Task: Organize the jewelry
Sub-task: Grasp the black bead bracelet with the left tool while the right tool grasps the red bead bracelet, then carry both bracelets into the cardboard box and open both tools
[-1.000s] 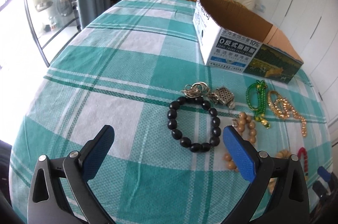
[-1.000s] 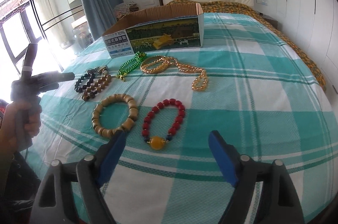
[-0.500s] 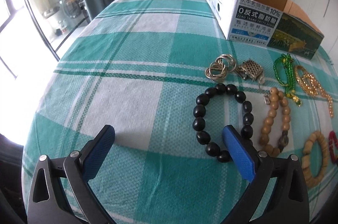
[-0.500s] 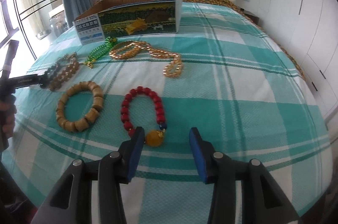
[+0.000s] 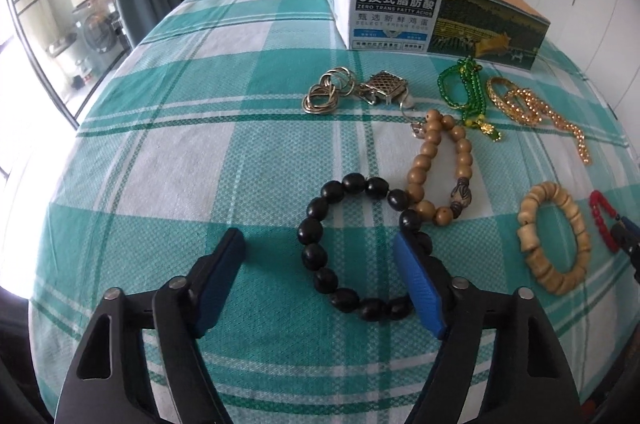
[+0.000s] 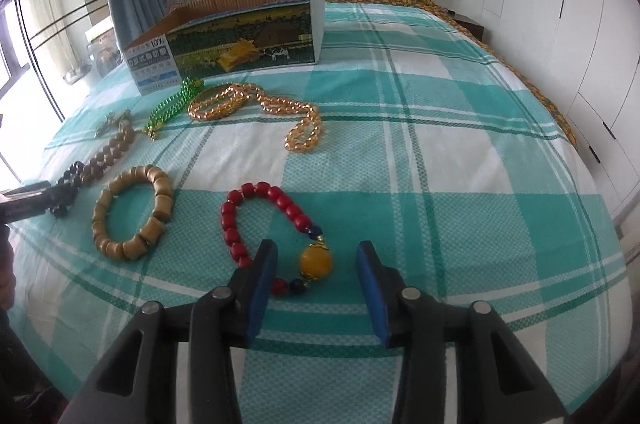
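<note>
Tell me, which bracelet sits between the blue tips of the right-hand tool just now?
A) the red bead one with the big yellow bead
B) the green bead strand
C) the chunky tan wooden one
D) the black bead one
A: in the right wrist view the open right gripper straddles the yellow bead of the red bead bracelet, while the left gripper is at the black one.

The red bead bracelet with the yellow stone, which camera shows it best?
The right wrist view: the whole red bracelet lies just ahead of the open right gripper. The left wrist view catches only a red sliver at its right edge.
</note>
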A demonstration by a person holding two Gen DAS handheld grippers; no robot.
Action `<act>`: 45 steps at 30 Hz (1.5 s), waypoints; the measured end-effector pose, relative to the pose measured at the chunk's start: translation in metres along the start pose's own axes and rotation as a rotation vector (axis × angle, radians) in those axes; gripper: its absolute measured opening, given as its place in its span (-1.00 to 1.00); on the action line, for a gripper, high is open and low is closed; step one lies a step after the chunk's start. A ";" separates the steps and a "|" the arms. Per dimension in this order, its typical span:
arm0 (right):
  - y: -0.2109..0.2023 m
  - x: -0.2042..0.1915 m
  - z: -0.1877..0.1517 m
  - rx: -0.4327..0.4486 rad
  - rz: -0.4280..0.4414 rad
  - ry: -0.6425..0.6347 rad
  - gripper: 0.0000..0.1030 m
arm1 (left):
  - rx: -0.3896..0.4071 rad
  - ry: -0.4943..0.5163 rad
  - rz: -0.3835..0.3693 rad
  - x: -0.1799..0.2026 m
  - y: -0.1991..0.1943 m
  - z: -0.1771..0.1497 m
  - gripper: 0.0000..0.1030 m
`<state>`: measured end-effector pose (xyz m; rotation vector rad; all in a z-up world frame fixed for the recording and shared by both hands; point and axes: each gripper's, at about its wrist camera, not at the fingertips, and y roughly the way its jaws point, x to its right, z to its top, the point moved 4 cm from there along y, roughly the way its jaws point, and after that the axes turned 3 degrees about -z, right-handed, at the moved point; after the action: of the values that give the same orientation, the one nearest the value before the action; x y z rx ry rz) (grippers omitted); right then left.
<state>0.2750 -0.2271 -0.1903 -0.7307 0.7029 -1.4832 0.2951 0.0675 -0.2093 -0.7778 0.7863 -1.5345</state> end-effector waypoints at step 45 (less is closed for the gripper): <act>0.033 -0.034 0.305 0.109 0.321 -0.031 -0.66 | 0.173 -0.034 -0.300 0.046 -0.012 0.266 -0.79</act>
<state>0.5372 -0.1942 -0.0314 -0.5284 0.6757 -1.2040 0.5059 0.0086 -0.0504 -0.8166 0.5194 -1.8249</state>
